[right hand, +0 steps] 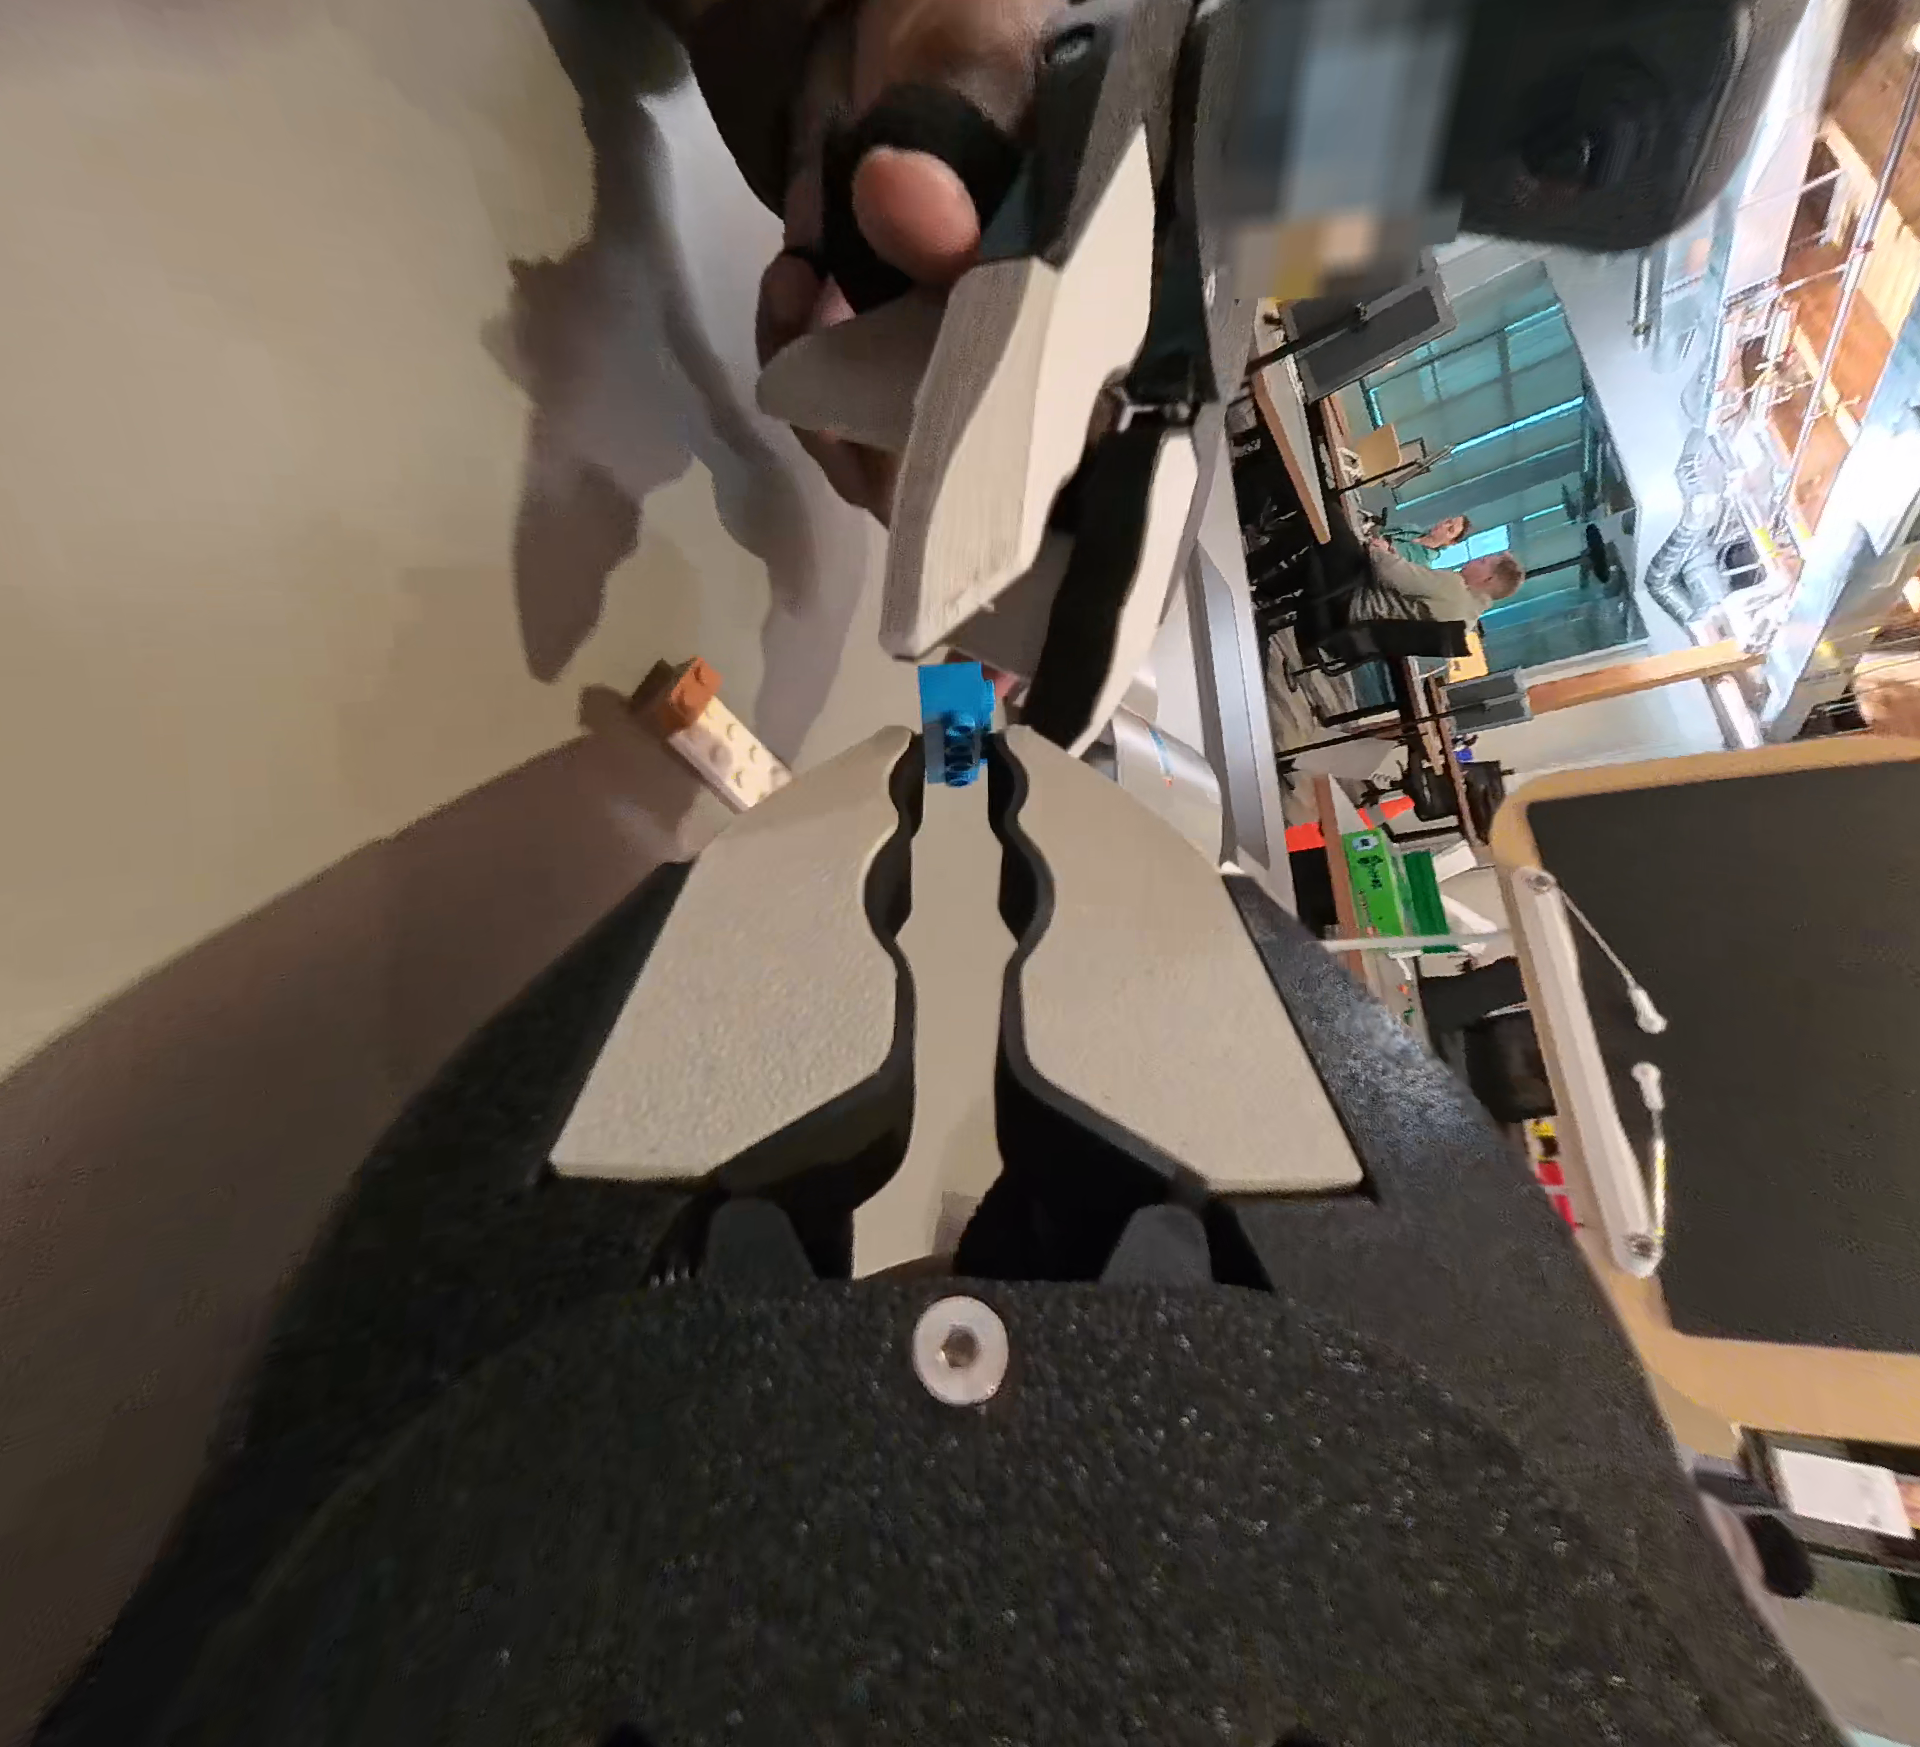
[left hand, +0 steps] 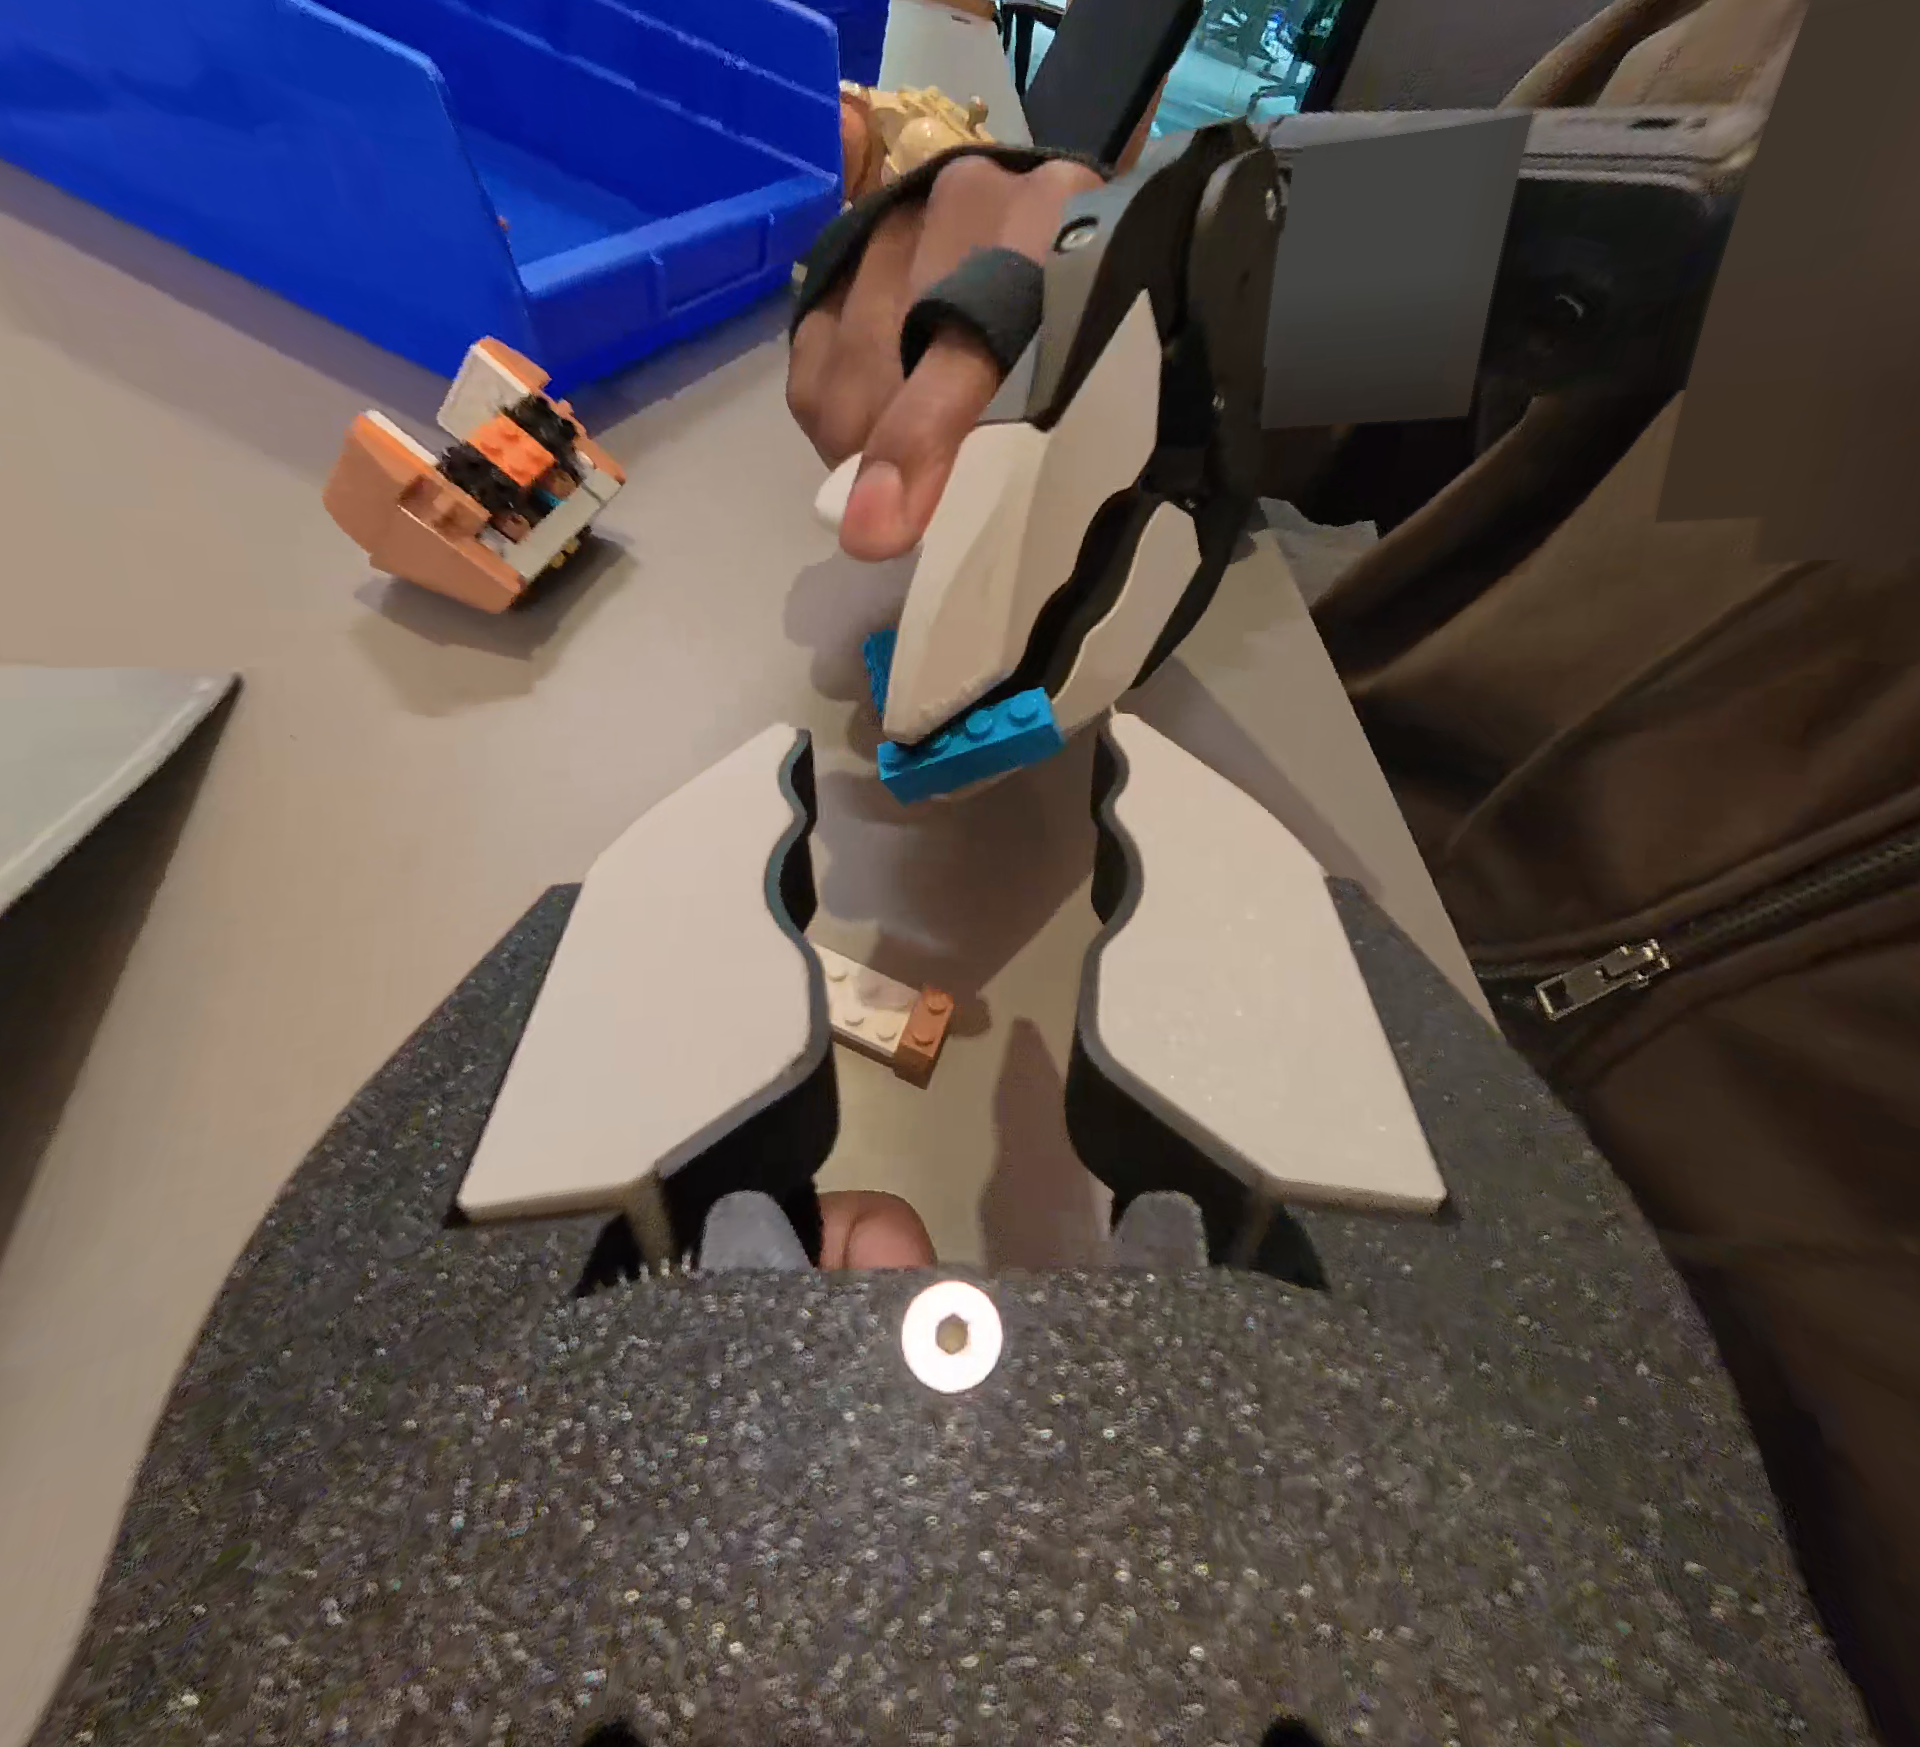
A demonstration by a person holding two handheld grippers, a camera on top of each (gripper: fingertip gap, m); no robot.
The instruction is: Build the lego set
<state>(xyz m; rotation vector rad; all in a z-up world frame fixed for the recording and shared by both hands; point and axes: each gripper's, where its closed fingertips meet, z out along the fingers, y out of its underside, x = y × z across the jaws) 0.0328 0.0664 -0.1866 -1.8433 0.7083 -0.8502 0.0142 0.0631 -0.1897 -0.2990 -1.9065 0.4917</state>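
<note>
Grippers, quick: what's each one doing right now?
Left gripper: open, empty, above the small white and brown brick piece.
Right gripper: shut on the blue studded lego brick.

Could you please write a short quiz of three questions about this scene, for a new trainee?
1. True or false: the left gripper is open and holds nothing.
2. What colour is the brick that the right gripper holds?
3. Where does the white and brown piece lie: A in a blue bin, B on the table, C in the left gripper?

Key: 1 true. 2 blue. 3 B.
</note>
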